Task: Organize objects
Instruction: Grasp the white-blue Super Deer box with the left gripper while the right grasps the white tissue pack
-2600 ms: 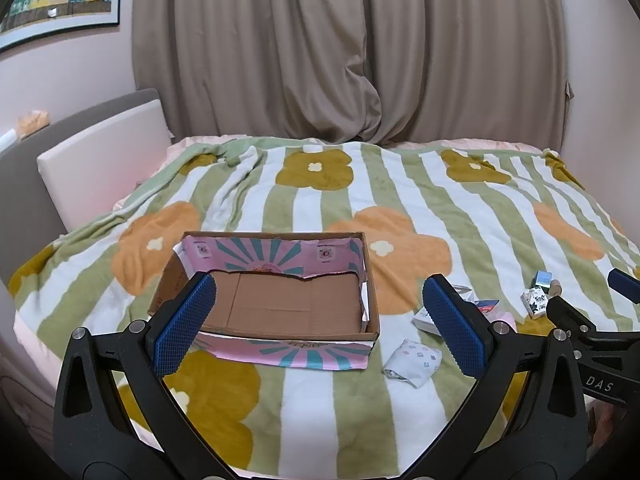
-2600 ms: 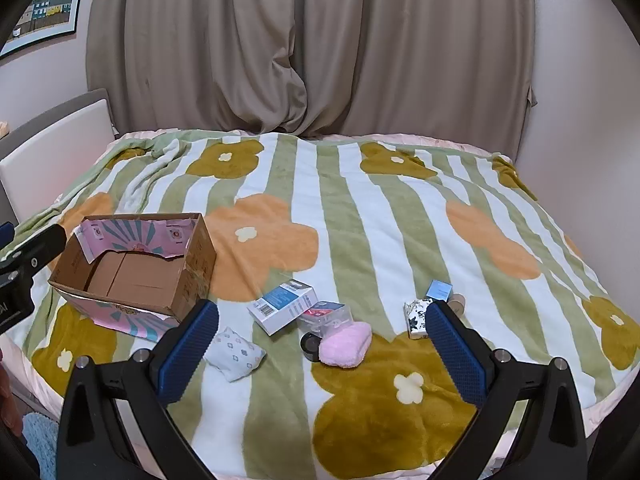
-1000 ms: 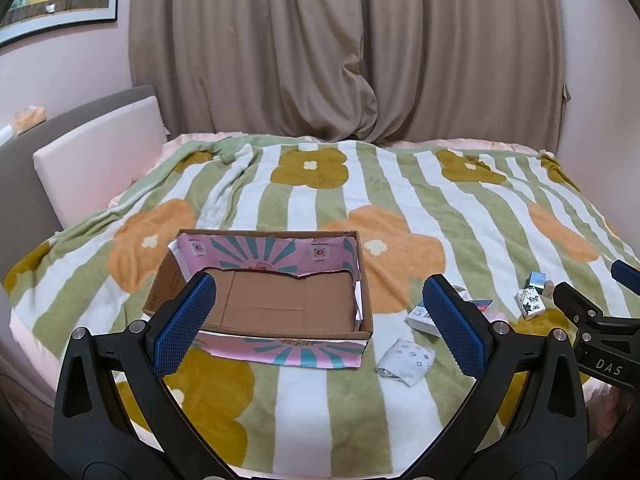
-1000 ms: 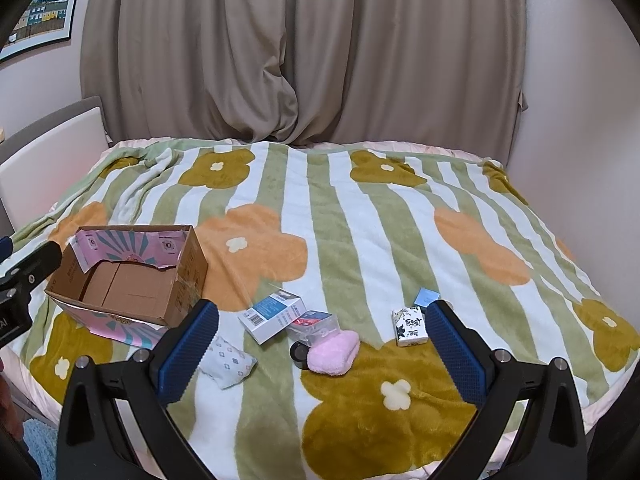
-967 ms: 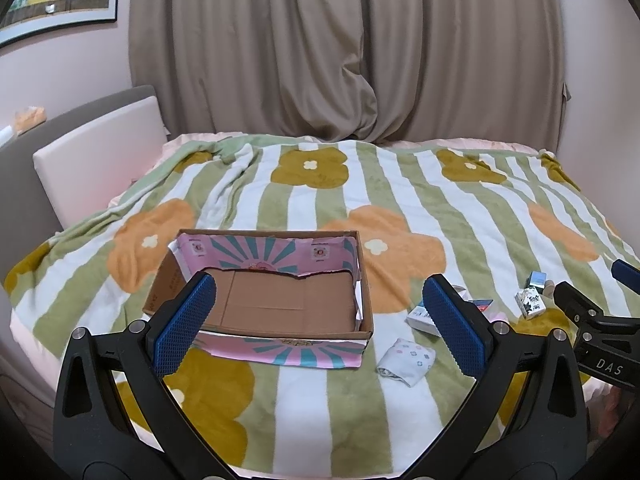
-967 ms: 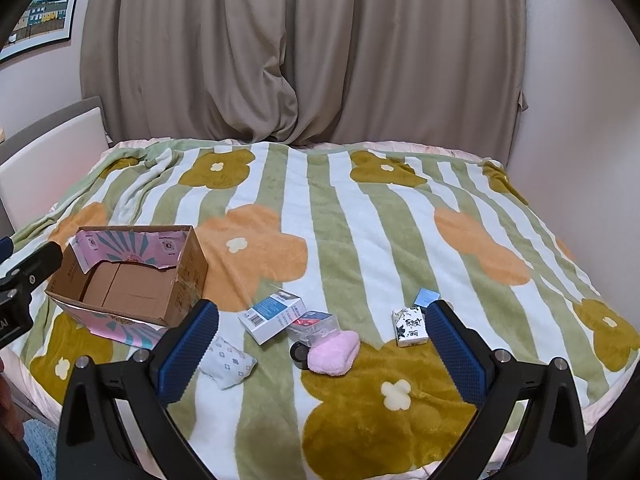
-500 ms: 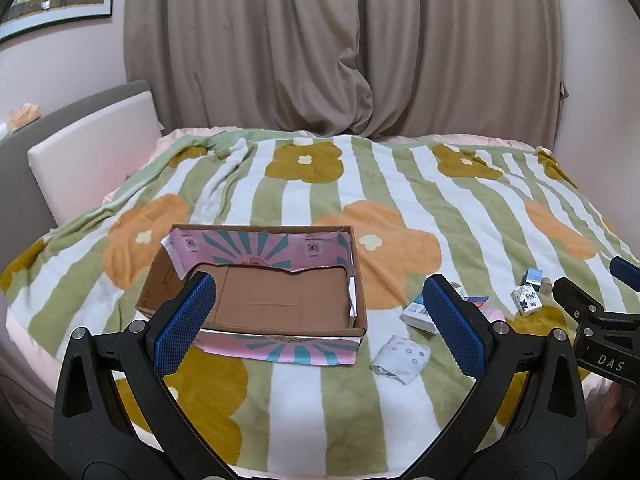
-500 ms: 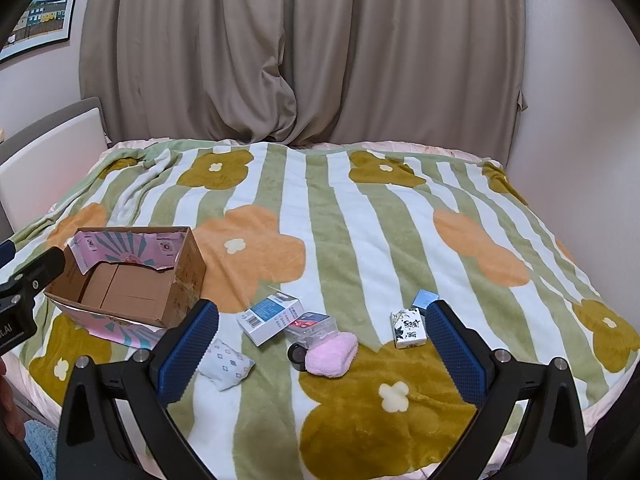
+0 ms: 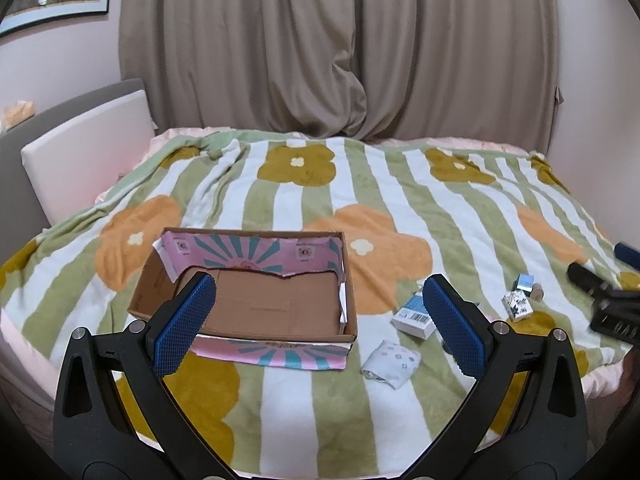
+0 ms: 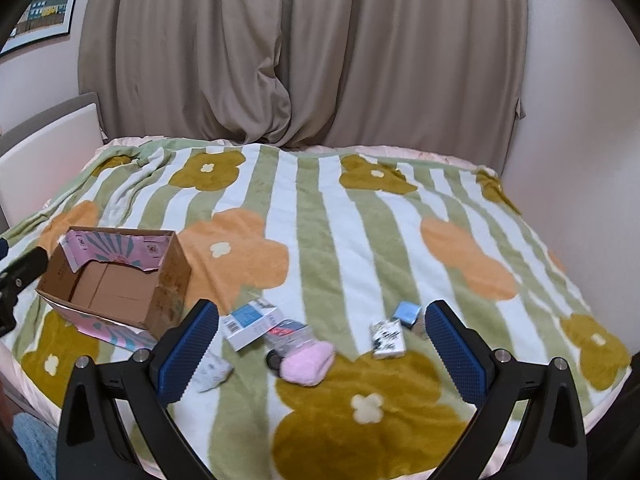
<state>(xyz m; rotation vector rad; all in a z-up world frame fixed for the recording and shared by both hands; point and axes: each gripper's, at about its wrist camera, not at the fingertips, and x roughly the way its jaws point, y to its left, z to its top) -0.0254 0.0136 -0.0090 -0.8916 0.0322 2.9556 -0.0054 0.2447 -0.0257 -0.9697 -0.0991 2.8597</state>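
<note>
The left claw [image 9: 319, 314] is spread wide and holds nothing, hovering over the near edge of the bed with the striped green-and-white blanket with orange and mustard flowers [image 9: 400, 184]. The open brown cardboard box with a pink and teal sunburst lining [image 9: 248, 300] sits straight ahead between its blue pads [image 9: 186, 324], empty. Compared with half a second ago the box looks a little lower and closer in the left view, so this claw has edged forward only slightly.

The right claw [image 10: 322, 350] is also spread wide and empty. It has moved more: the small items now sit lower in its view and nearer its fingertips, and the picture is blurred. Just ahead of it, between the pads, lie a fluffy pink pouch [image 10: 307, 363], a clear plastic pack with red and blue print [image 10: 288, 334] and a white and blue carton with a barcode [image 10: 250, 322]. A small black round thing touches the pouch's left side; what it is cannot be told. Toward the right pad rest a white carton with black print [image 10: 387, 339] and a small light-blue box [image 10: 407, 314]. A white cloth pouch with pale diamond print [image 10: 214, 370] lies half hidden behind the left pad. The cardboard box is well off to the left of this claw.
</note>
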